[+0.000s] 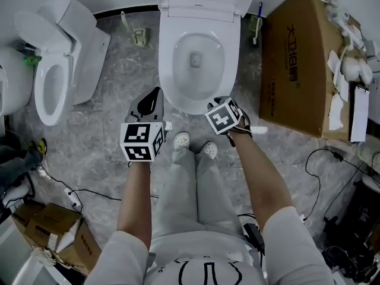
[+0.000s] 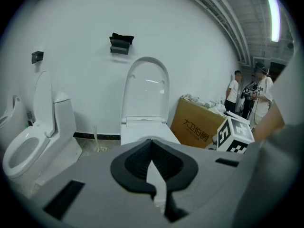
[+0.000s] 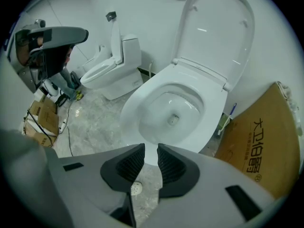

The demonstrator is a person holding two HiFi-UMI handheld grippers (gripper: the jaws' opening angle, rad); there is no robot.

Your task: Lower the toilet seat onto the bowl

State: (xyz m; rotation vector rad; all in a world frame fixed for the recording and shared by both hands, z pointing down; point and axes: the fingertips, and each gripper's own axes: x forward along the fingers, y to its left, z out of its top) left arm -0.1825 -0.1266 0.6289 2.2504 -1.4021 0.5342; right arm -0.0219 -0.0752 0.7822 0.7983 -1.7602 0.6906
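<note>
Two toilets (image 1: 199,58) and one cardboard box (image 1: 297,64) printed 大卫伯爵 were counted. Jaws were found together on the left gripper (image 2: 151,142), narrowly parted on the right gripper (image 3: 151,148), both empty.

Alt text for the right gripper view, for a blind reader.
A white toilet with its seat raised upright and the bowl open, seen from above past the right gripper, whose jaws are slightly parted and empty. A second toilet stands behind at left; a cardboard box sits at right.
</note>
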